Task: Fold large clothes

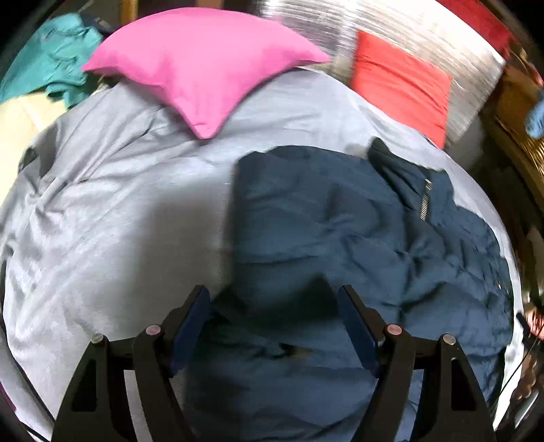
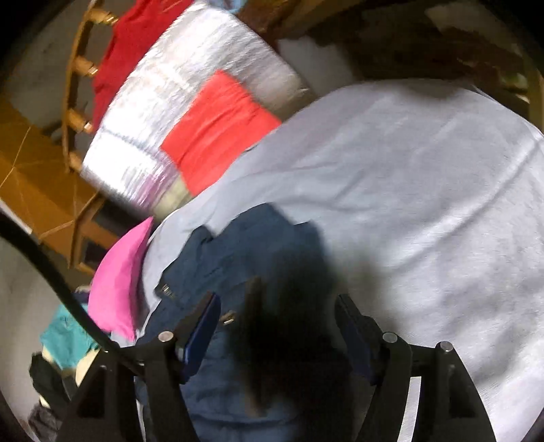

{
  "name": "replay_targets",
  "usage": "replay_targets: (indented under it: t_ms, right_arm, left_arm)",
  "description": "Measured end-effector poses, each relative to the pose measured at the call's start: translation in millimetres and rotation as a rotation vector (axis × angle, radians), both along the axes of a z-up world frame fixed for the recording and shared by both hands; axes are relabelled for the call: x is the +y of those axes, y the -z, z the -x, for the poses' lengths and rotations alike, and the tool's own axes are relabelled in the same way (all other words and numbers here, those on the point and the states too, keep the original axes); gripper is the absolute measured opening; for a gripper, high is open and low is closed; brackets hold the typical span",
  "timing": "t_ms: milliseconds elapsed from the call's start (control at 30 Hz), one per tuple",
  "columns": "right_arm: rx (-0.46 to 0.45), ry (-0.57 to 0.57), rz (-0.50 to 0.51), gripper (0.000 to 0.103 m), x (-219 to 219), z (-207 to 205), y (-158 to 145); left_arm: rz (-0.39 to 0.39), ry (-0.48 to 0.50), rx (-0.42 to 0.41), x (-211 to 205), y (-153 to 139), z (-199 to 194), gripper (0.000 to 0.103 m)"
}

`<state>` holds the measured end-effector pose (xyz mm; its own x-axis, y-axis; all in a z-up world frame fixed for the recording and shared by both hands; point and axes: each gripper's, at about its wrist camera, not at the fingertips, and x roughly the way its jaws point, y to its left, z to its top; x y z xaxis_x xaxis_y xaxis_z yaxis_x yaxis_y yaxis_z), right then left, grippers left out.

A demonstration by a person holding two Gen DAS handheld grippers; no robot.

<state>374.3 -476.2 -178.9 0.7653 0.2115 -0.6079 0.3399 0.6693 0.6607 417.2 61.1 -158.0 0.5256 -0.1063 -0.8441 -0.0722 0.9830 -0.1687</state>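
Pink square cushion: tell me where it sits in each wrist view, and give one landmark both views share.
Left wrist view: the pink square cushion lies top centre, at the far edge of the grey bedsheet.
Right wrist view: it sits at the left edge, lower middle.
Shared landmark: the folded orange-red cloth on the silvery ribbed pad.

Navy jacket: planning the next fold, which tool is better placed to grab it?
Probably left. The left tool hangs open over the navy jacket, fabric between its fingers; the right tool's view is blurred.

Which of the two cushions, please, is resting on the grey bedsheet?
The pink cushion: its lower corner lies on the grey sheet. The red cushion instead lies on the silvery striped bedding beyond.
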Motion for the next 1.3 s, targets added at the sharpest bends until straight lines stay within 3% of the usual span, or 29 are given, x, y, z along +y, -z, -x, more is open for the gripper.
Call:
replay_targets:
  t_ms: [133, 233, 333, 400, 500, 600, 733, 833, 900, 1000, 1167, 1300]
  right_arm:
    - [0.03, -0.056, -0.114, 0.074, -8, -11, 22]
    - [0.091, -0.103, -0.112, 0.074, 2, -24, 33]
    - [0.13, -0.173, -0.11, 0.081, 15, -32, 44]
    - [0.116, -0.205, -0.095, 0.081, 20, -31, 41]
    - [0.071, -0.264, -0.182, 0.081, 23, -27, 42]
    - [0.102, -0.336, -0.072, 0.081, 41, -30, 41]
    - [0.129, -0.336, -0.016, 0.081, 50, -30, 41]
    - [0.154, -0.309, 0.008, 0.066, 50, -30, 42]
    - [0.159, -0.298, 0.019, 0.05, 48, -26, 40]
    - [0.143, -0.298, 0.072, 0.036, 50, -23, 33]
    - [0.042, -0.267, 0.197, 0.033, 60, -17, 4]
    - [0.127, -0.268, 0.207, 0.035, 59, -26, 28]
  left_arm:
    - [0.042, -0.04, 0.032, 17, 10, -7, 0.078]
    - [0.069, -0.039, 0.054, 18, 19, -13, 0.078]
    - [0.09, -0.01, 0.079, 13, 28, -17, 0.078]
    - [0.056, 0.007, 0.091, 5, 32, -18, 0.078]
    - [0.013, 0.03, 0.09, -3, 33, -17, 0.078]
    - [-0.016, 0.056, 0.099, -7, 36, -17, 0.078]
    - [-0.035, 0.079, 0.098, -9, 39, -17, 0.078]
    - [-0.031, 0.085, 0.094, -8, 40, -18, 0.078]
    - [-0.02, 0.084, 0.085, -7, 39, -17, 0.075]
    - [-0.016, 0.079, 0.064, -7, 34, -16, 0.067]
    - [-0.064, 0.087, 0.047, -13, 29, -13, 0.066]
    - [-0.106, 0.093, 0.066, -16, 38, -15, 0.07]
